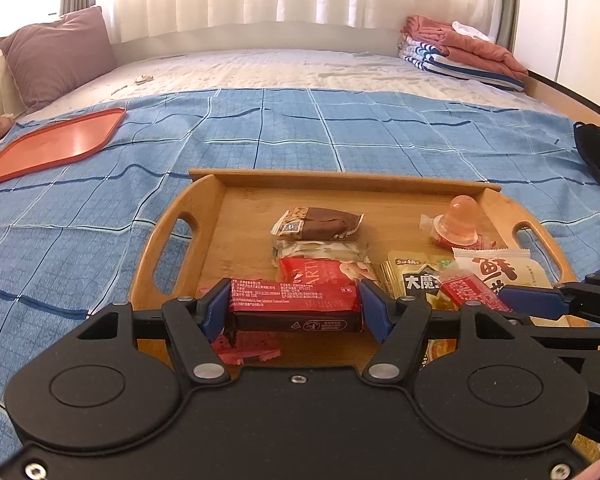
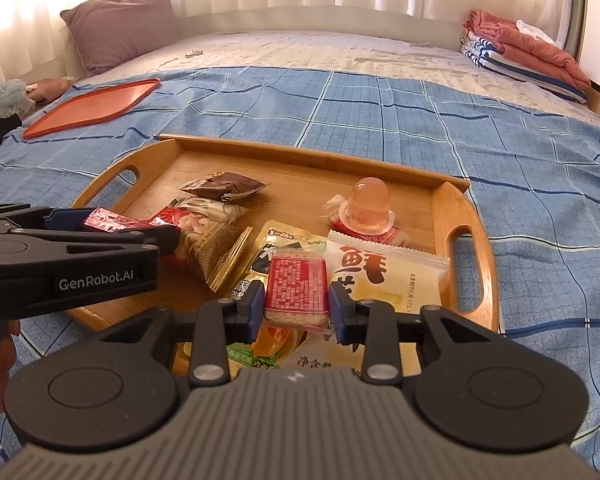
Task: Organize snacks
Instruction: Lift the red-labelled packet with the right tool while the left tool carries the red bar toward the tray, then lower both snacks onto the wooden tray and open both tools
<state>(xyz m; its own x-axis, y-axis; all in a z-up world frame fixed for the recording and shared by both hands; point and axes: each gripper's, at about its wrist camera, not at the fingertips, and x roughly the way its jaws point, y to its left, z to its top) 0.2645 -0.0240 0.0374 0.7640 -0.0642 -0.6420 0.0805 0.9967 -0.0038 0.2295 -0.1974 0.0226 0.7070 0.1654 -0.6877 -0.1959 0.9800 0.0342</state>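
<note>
A wooden tray [image 1: 168, 236] [image 2: 476, 256] lies on the blue checked bedspread and holds several snack packets. My left gripper [image 1: 294, 306] is shut on a red and dark snack bar [image 1: 294, 304], held across the tray's near left part. In the right wrist view that gripper [image 2: 100, 236] comes in from the left with the bar [image 2: 108, 220]. My right gripper [image 2: 296, 306] is shut on a small red packet [image 2: 296, 288] above the yellow and white packets. A pink jelly cup [image 1: 458, 222] [image 2: 368, 204] stands at the tray's far right. A brown packet [image 1: 320, 224] [image 2: 226, 186] lies mid-tray.
An orange lid [image 1: 56, 144] [image 2: 96, 106] lies flat on the bedspread at the far left. A mauve pillow [image 1: 56, 52] leans at the bed's head. Folded blankets [image 1: 464, 52] [image 2: 528, 52] are stacked at the far right. A dark object [image 1: 596, 144] sits at the right edge.
</note>
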